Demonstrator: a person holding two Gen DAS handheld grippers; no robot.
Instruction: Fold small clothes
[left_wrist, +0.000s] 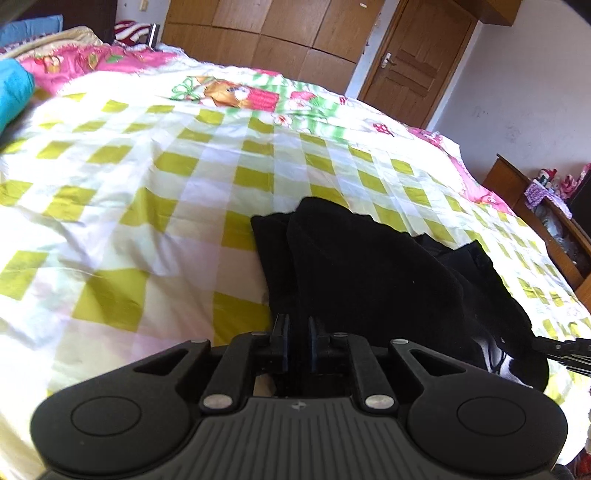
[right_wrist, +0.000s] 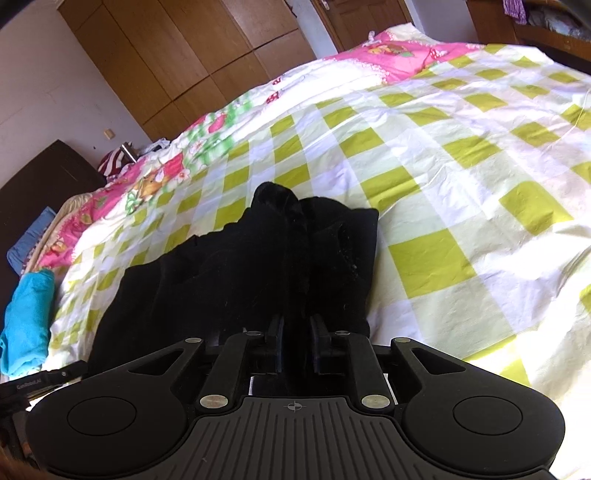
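Observation:
A black garment (left_wrist: 369, 266) lies bunched and partly doubled over on the green-and-white checked bedspread (left_wrist: 147, 184). My left gripper (left_wrist: 298, 326) is shut on the garment's near left edge, with dark cloth filling the narrow gap between its blue pads. In the right wrist view the same black garment (right_wrist: 258, 258) runs forward from my right gripper (right_wrist: 296, 326), which is shut on its near edge. Each gripper's body shows at the rim of the other's view: the right gripper (left_wrist: 565, 350) and the left gripper (right_wrist: 40, 384). The garment's underside is hidden.
A turquoise cloth (right_wrist: 26, 325) lies folded at the bed's left side, beside a pink patterned quilt border (left_wrist: 74, 62). Wooden wardrobes (left_wrist: 266, 33) and a door (left_wrist: 410, 62) stand behind the bed. A wooden shelf unit (left_wrist: 546, 218) is at the right.

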